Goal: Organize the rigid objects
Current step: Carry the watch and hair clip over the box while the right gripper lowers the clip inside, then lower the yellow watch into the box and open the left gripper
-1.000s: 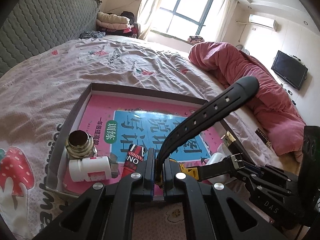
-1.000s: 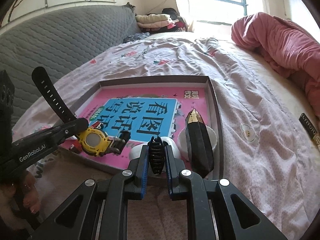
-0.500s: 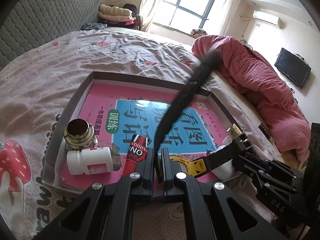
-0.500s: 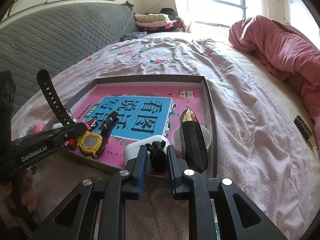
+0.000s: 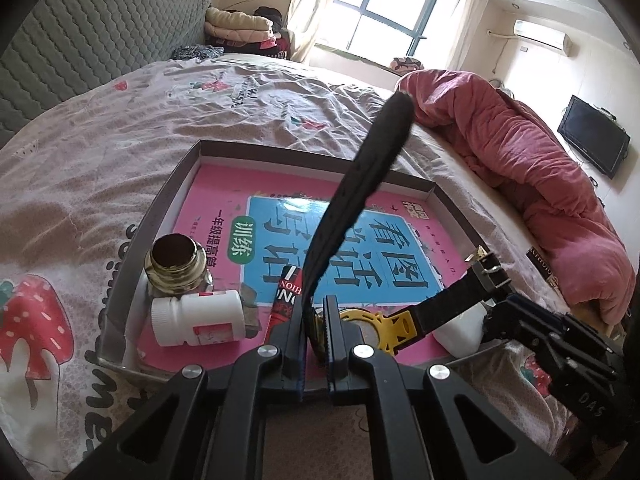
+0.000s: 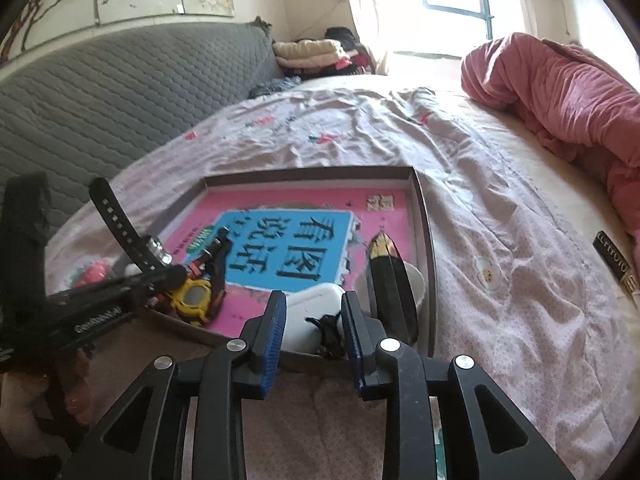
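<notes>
Most items already lie in the tray (image 5: 168,208) on the bed. The left gripper (image 5: 314,320) is clamped on the yellow watch's (image 5: 376,326) strap over the tray's near edge, not yet released. The right gripper (image 6: 313,320) jaws are opening, the black hair clip (image 6: 330,334) loose between them; a dark strip (image 6: 614,260) remains on the sheet.

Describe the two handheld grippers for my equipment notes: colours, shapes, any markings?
Both are black plastic with two angular, open-framed fingers, silver round screws at the joints and ridged blue pads on the inner faces. The left gripper shows white "GenRobot.AI" lettering on its side in the right wrist view. The right gripper shows "DAS" lettering on its side in the left wrist view. No cables or sleeves show.
</notes>
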The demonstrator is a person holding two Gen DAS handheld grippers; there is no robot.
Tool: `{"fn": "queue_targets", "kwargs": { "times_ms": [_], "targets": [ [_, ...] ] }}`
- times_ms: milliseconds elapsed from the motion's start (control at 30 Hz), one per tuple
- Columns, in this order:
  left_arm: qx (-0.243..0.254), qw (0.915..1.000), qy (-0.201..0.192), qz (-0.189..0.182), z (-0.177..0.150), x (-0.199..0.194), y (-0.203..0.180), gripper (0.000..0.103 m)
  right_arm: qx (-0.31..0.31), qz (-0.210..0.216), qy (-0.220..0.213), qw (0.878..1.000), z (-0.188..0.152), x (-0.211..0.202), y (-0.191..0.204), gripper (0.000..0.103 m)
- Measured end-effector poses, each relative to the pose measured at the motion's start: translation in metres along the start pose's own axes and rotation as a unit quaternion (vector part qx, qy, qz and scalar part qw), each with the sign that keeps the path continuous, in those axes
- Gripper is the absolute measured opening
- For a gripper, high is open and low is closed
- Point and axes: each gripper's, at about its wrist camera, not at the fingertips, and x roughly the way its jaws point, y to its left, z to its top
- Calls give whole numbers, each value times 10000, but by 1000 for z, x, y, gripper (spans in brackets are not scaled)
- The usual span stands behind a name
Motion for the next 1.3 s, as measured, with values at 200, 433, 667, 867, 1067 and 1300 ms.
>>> {"fn": "queue_targets", "kwargs": {
  "times_ms": [200, 433, 667, 867, 1067, 1300],
  "targets": [
    [34, 10000, 12, 24, -1, -2, 0, 7, -114, 87, -95, 9999, 1, -6, 7, 40],
    [63, 9999, -19, 111, -4, -9, -2, 17, -170, 19, -143, 9998, 0, -10, 9, 50],
    [86, 9997, -32, 214, -6, -16, -1, 21, -217, -154, -160, 9995, -2, -14, 8, 64],
    [97, 9995, -61, 308, -10, -28, 0, 25, -191, -194, -140, 9995, -8, -18, 12, 73],
    [147, 9989, -97, 429, -14, -43, -1, 28, -320, -144, -165, 9992, -13, -26, 21, 74],
    [171, 9986, -124, 483, -18, -60, -3, 40, -313, -225, -100, 9992, -22, -36, 28, 74]
  ]
}}
